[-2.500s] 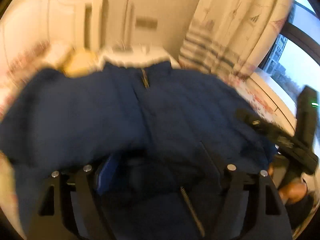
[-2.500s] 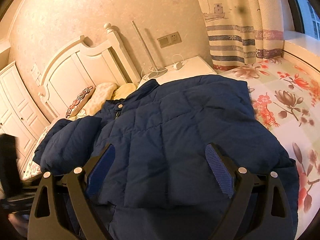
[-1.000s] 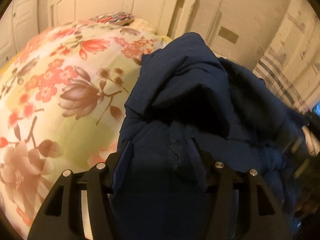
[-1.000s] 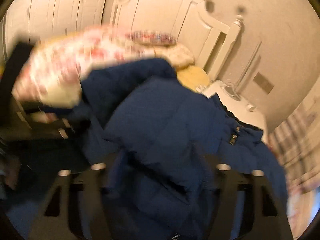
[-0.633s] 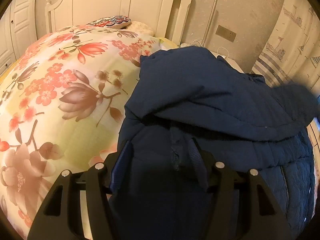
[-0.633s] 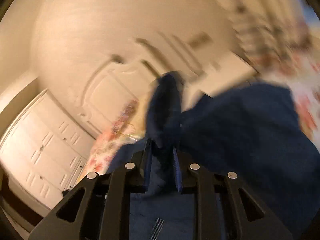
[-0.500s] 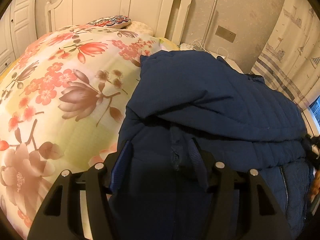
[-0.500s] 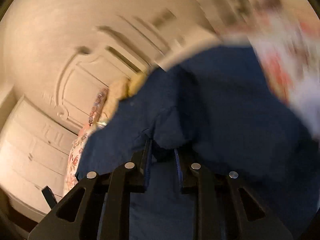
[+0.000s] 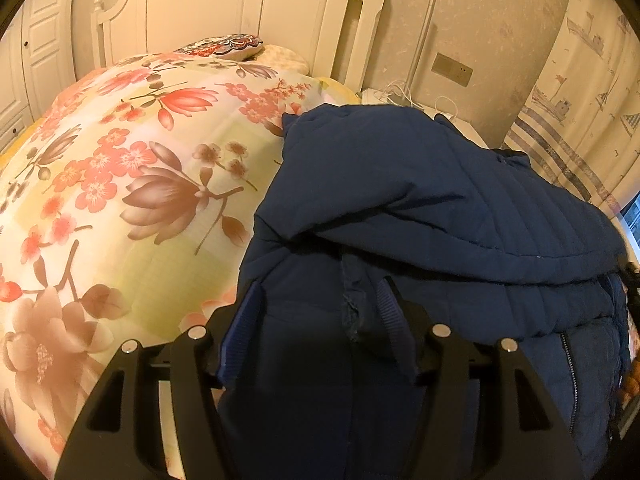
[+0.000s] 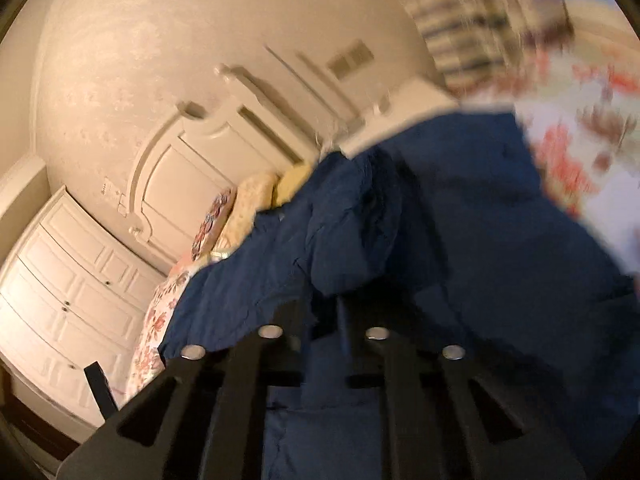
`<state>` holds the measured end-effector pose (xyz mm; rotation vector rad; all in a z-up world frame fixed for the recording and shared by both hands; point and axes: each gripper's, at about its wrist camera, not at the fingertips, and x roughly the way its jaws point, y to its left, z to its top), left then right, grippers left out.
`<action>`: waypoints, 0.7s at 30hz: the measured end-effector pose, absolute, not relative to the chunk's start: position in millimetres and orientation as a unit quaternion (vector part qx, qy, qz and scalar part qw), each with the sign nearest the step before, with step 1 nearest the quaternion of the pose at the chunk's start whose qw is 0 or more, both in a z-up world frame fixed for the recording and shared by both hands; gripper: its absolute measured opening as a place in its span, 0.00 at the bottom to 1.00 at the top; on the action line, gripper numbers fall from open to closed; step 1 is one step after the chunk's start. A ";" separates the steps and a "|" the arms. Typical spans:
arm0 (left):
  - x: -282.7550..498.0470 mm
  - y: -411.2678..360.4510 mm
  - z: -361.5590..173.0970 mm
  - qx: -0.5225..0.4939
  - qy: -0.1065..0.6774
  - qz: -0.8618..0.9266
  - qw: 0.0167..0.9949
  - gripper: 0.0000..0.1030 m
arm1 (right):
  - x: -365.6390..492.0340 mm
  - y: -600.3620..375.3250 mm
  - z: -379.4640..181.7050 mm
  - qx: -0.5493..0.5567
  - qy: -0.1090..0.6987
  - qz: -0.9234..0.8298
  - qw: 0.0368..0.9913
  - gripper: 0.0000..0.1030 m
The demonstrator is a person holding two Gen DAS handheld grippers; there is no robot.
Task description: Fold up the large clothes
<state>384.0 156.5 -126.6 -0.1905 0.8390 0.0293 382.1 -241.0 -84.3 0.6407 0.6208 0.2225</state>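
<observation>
A dark blue padded jacket [image 9: 420, 208] is spread over a bed with a floral quilt [image 9: 132, 184], one part already laid across the body. The left claw [image 9: 320, 320] is held partway apart with a thick bunch of the jacket's near edge filling the gap between its fingers; the pads appear to be pressed on it, though this is partly hidden by the fabric. The right claw [image 10: 324, 312] is seen drawn together on a thin pinch of the jacket, which rises directly ahead of its fingertips as a loose peak; that view is blurred and tilted. Slippage is judged to be the main risk: the shell looks slick and the right pinch is small, so the cloth could be pulled free if it is swung quickly. If too much padding is gathered by the left claw, the fold line could be dragged askew, and the laid-over part beyond its fingertips could be tugged off.
</observation>
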 end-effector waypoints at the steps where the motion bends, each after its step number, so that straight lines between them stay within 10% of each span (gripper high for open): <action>1: 383.9 156.2 -126.6 -0.093 0.407 0.014 0.909 0.59 | 377.2 -238.5 -79.7 0.301 0.298 0.106 0.900 0.10; 19: 382.7 155.9 -127.1 -0.098 0.406 0.013 0.908 0.61 | 382.6 -187.4 -41.3 0.077 0.318 0.014 0.945 0.17; 21: 382.8 156.0 -127.2 -0.100 0.406 0.012 0.908 0.61 | 408.8 -173.9 -54.3 0.043 0.355 0.030 0.934 0.48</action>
